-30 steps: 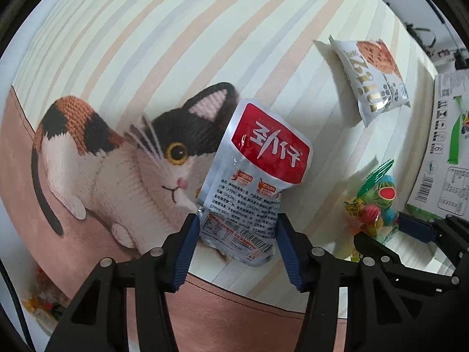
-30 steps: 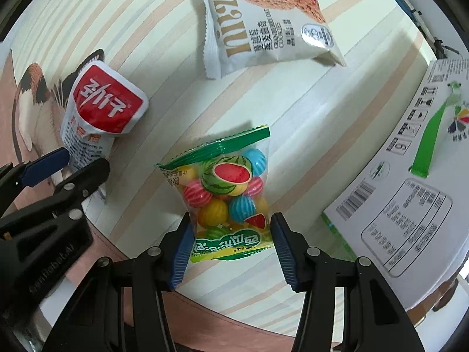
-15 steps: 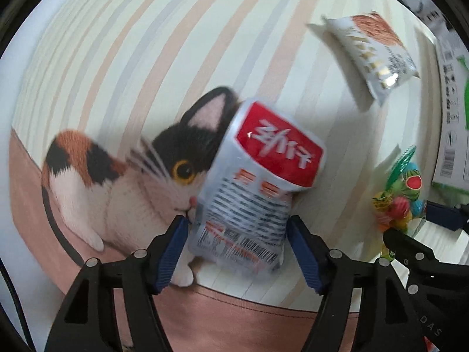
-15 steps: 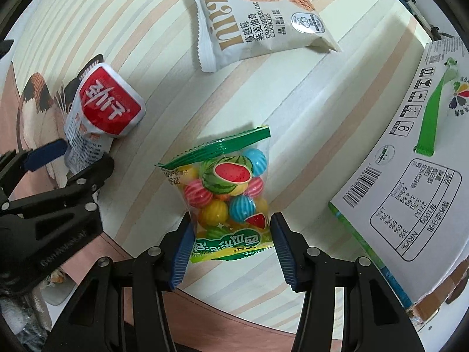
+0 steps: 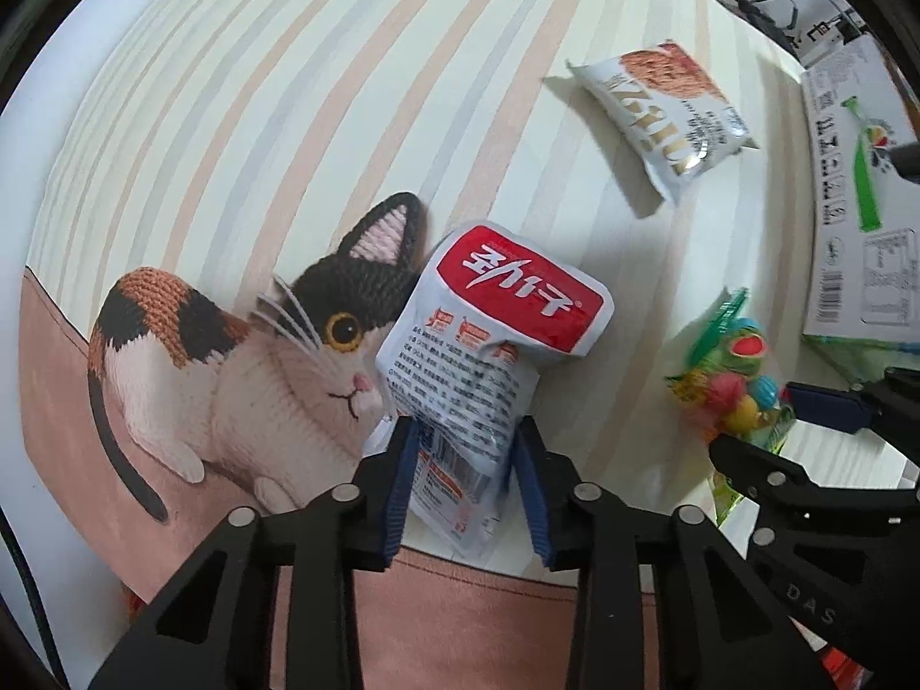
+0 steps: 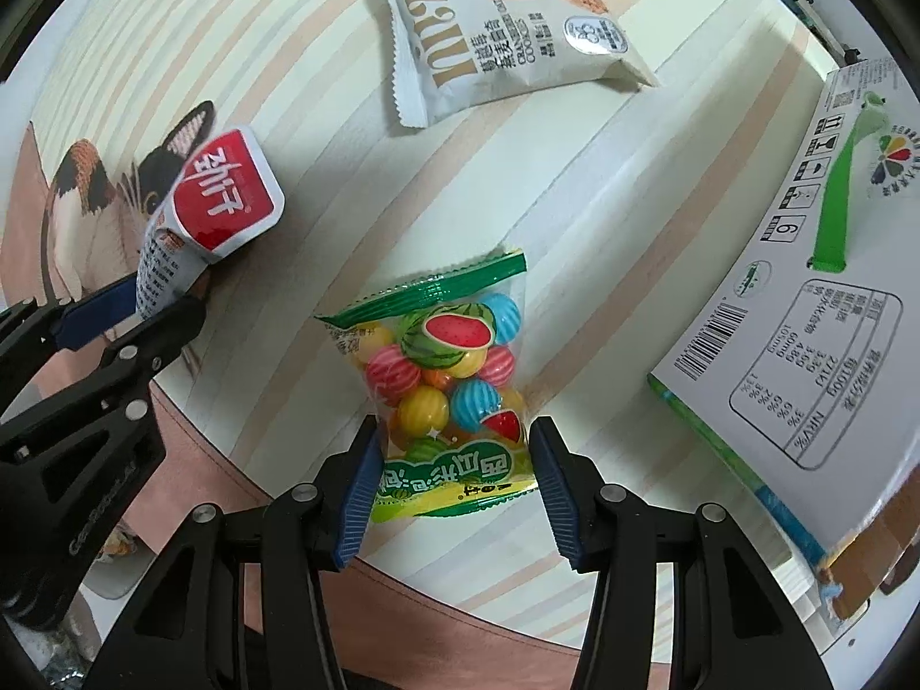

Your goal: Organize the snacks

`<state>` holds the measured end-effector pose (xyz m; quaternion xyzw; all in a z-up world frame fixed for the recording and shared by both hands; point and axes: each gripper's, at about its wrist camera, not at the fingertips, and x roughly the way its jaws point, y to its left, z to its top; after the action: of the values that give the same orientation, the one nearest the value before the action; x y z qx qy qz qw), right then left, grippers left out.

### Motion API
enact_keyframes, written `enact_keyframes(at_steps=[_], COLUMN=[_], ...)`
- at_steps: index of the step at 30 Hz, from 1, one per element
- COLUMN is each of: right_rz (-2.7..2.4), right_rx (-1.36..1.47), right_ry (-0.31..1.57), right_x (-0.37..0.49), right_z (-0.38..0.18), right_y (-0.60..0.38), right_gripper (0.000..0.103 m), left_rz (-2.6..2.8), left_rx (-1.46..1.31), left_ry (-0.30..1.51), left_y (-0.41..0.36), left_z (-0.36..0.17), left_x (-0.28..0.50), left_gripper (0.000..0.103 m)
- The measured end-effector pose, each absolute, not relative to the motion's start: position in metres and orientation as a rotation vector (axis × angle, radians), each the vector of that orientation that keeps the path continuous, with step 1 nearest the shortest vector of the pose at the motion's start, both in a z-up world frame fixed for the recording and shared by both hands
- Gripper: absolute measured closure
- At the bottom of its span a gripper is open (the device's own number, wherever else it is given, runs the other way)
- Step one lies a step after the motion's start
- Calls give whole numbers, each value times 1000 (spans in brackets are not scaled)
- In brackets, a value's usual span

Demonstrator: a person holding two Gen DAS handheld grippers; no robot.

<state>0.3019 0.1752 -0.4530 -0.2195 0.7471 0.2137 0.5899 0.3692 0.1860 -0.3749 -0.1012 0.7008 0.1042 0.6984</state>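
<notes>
My left gripper (image 5: 463,474) is shut on the lower end of a silver snack packet with a red label (image 5: 494,339), which crumples and lifts off the striped tablecloth (image 5: 287,115); it also shows in the right wrist view (image 6: 213,213). My right gripper (image 6: 454,489) has its blue pads on both sides of a clear candy bag of coloured balls (image 6: 448,368), which lies flat on the cloth; the pads are at the bag's edges without visibly squeezing it. The candy bag also shows in the left wrist view (image 5: 733,379). A white cookie packet (image 6: 506,40) lies farther back.
A white and green carton (image 6: 816,310) lies at the right, close to the candy bag. A knitted-look cat picture (image 5: 230,356) is printed on the cloth at the left. The table's front edge runs just under both grippers.
My left gripper's fingers have closed in on the red-label packet, which is now pinched and crumpled. My right gripper stays around the candy bag, little changed.
</notes>
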Motion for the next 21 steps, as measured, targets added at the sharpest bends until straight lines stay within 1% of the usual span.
enact_keyframes(at_steps=[2,3,6,9,11,14,17,18,19,21], right_rz=[512,519,537,549,557,557,552,551,551,553], right_rx=[-498,-488,-461,-424,-395,-363,-353,-347,-343,-334], right_ry=[1733,1731,1722,1724,1726,1730,1736,1738,1738,1741], right_x=[298,297,293,291,294,296,304,307,308,309], right_z=[-447,-443,-433,-426,-421,-420,-422,-423,-423,-423], right_y=[173,174,172,167,162,154,149,147,146,144], right_gripper=[50,50,51,52,52,52,52,52,52,52], left_rz=[218,212,198,182,177,169,120,122,114,92], left_rx=[-244,-253,-264,-297,-309,-292,-302,-305,-309,-327], left_ry=[1553,1549,1529,1518,1502,1493,1534,1555,1584,1616], left_y=[185,185,185,192,196,201,201,214,217,215], left_z=[-368,-364,-354,-341,-331,-326,-347,-352,-356,-368], left_x=[366,363,358,352,349,349,354,355,357,360], left_gripper=[76,79,83,83,86,86,85,81,79,79])
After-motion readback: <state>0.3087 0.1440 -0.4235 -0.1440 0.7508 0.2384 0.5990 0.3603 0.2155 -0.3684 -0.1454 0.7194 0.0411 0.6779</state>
